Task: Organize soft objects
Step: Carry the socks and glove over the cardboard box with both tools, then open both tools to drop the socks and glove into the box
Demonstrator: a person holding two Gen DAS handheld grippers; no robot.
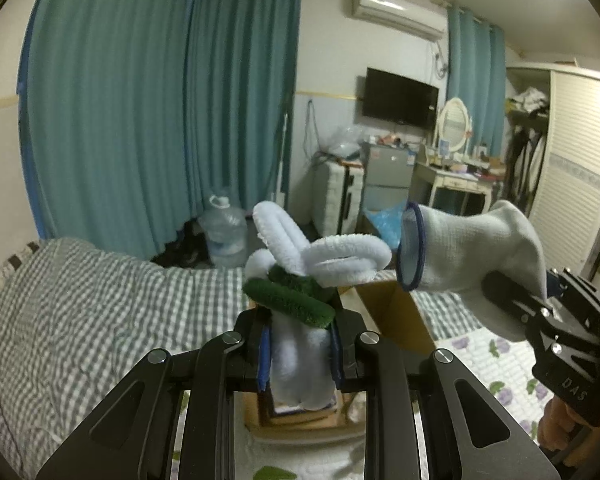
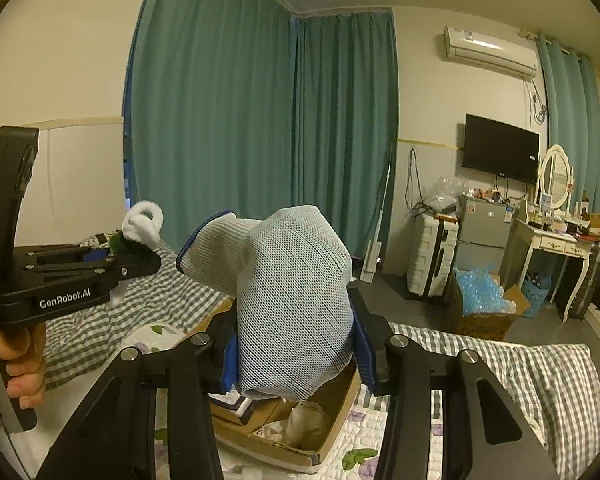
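Observation:
My left gripper (image 1: 298,344) is shut on a white fuzzy looped toy with green loops (image 1: 300,264) and holds it up above the bed. The toy also shows at the left of the right wrist view (image 2: 142,222), in the left gripper (image 2: 112,260). My right gripper (image 2: 294,356) is shut on a grey sock with a dark blue cuff (image 2: 292,280). The sock (image 1: 468,256) sticks out to the left from the right gripper (image 1: 512,300) in the left wrist view. Both are held over an open cardboard box (image 2: 332,436) on the bed, which holds a pale soft object (image 2: 306,420).
A grey checked quilt (image 1: 80,320) covers the bed, with a floral sheet (image 1: 500,364) under the box. Beyond are teal curtains (image 2: 260,120), a water jug (image 1: 224,232), a white suitcase (image 2: 432,260), a small fridge (image 2: 484,228), a dressing table (image 2: 556,244) and a box of blue plastic (image 2: 480,300).

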